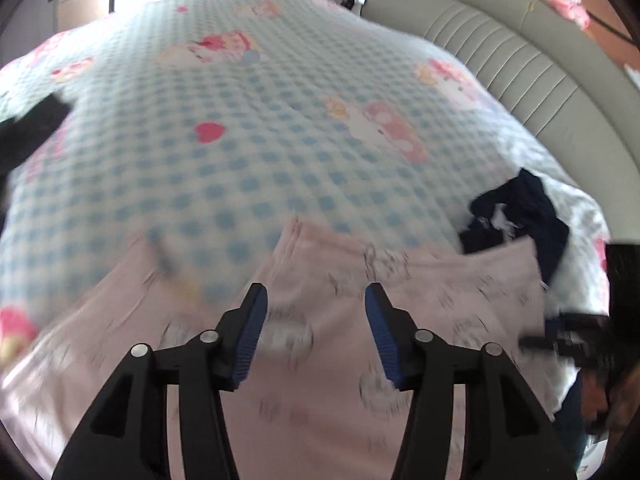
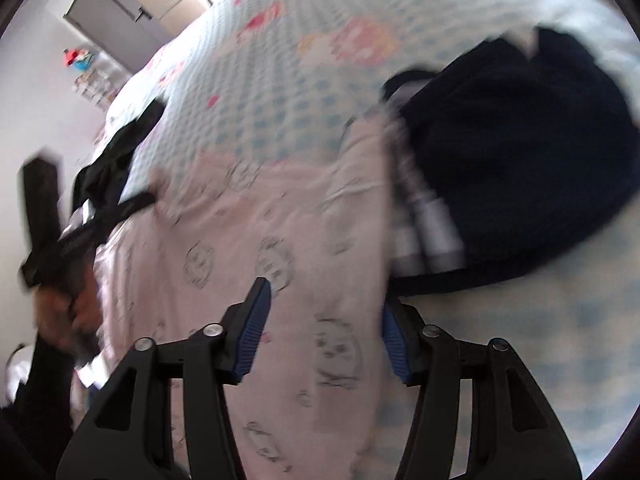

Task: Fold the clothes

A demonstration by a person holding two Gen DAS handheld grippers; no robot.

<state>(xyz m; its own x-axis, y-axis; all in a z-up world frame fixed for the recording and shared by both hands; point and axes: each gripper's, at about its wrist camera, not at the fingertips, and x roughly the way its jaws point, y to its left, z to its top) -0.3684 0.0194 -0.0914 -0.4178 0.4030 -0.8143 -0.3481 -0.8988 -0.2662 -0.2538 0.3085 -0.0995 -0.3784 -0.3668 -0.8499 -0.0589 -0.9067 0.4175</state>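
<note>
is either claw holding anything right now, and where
No. Both the left claw and right claw stand open above the pink garment, gripping nothing.

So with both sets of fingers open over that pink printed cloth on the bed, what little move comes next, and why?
Probably lower the left gripper and right gripper onto the pink garment and pinch it: both hang open, holding nothing, and it lies spread flat on the checked bedspread, unfolded.

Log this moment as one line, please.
task: fold clothes | left hand-held gripper: open, empty, above pink garment | right hand-held gripper: open at garment's edge | navy garment: unfolded beside it
</note>
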